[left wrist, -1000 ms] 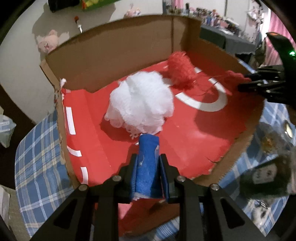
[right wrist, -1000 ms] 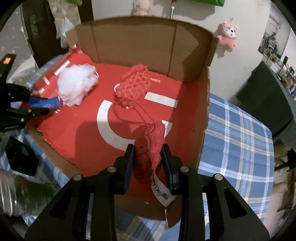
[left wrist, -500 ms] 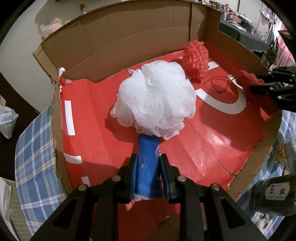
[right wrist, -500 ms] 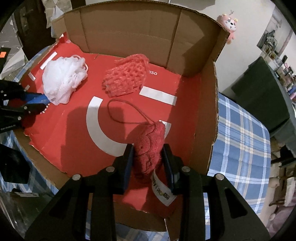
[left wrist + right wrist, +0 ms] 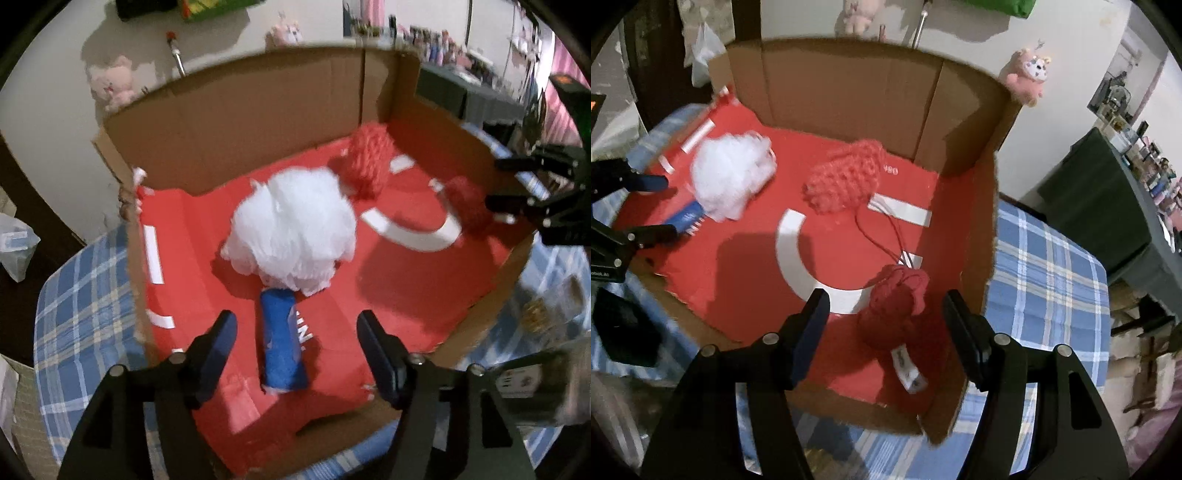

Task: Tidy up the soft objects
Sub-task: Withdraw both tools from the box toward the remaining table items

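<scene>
Now both sets of tongs have just spread — the left tongs (image 5: 295, 332) off the white pouf's blue handle (image 5: 282, 339), the right tongs (image 5: 882, 314) off the dark red plush (image 5: 895, 310) — so each soft thing lies free in the cardboard box (image 5: 849, 88). Lift straight up, clear of the red cord (image 5: 882, 229).

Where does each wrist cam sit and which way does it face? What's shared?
Left wrist: on left gripper, angled down into cardboard box; open jaws straddle blue handle of white pouf; right gripper at right edge.
Right wrist: on right gripper, angled down; open jaws around dark red piece; left gripper at left edge.
Shared: box, pouf, red knit pouch.
</scene>
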Motion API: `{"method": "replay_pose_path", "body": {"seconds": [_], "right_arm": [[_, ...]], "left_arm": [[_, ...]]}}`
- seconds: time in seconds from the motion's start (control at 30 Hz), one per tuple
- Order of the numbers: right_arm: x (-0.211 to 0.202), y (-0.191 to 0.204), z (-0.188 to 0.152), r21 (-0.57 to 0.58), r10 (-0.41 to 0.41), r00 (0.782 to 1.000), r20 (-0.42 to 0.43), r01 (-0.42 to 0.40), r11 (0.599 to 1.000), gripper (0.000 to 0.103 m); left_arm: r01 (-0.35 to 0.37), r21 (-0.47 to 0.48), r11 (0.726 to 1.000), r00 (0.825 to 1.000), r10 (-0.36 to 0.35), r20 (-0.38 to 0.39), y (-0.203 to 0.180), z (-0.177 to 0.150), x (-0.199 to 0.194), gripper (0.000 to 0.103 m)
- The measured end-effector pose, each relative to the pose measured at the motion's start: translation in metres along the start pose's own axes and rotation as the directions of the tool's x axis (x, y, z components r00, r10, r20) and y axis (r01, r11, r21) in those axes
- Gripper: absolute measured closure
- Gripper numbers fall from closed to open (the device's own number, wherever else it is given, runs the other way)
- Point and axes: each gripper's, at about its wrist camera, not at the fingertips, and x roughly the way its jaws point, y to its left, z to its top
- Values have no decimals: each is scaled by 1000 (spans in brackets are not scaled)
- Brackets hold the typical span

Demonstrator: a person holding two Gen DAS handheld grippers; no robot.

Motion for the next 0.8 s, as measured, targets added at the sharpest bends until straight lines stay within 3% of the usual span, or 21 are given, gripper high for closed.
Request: {"method": "replay_pose_path", "body": {"seconds": [0.17,0.3,0.4,0.5,0.53,0.63,0.67,0.8], "right_arm": [[-50,3,-10,38,8,995,103,-12,999,36],[-100,4,-23,85,33,977,210,-52,995,31],[-139,12,-37,83,40,955,295,-68,994,23],[-175,23,-55,82,25,927,374,-60,995,22],[-185,26,-60,80,18,918,395,-53,995,22],[-216,42,-81,73,-1,879,476,-38,997,16],[-227,47,-90,79,-12,864,504,-32,996,13],[-258,65,-127,115,-62,799,598,-10,993,12]], "left_arm": [[10,-59,998,991,-2,135,-11,-8,-56,11],[-17,-79,997,962,38,271,-32,-21,-104,3],[-52,-104,993,921,88,381,-49,-34,-141,0],[-60,-122,991,864,113,491,-65,-54,-180,0],[-51,-127,991,853,110,510,-67,-57,-187,0],[-8,-168,986,812,104,575,-78,-76,-214,0],[-1,-182,983,791,112,602,-84,-85,-223,0],[-25,-232,972,739,175,650,-100,-114,-245,0]]}}
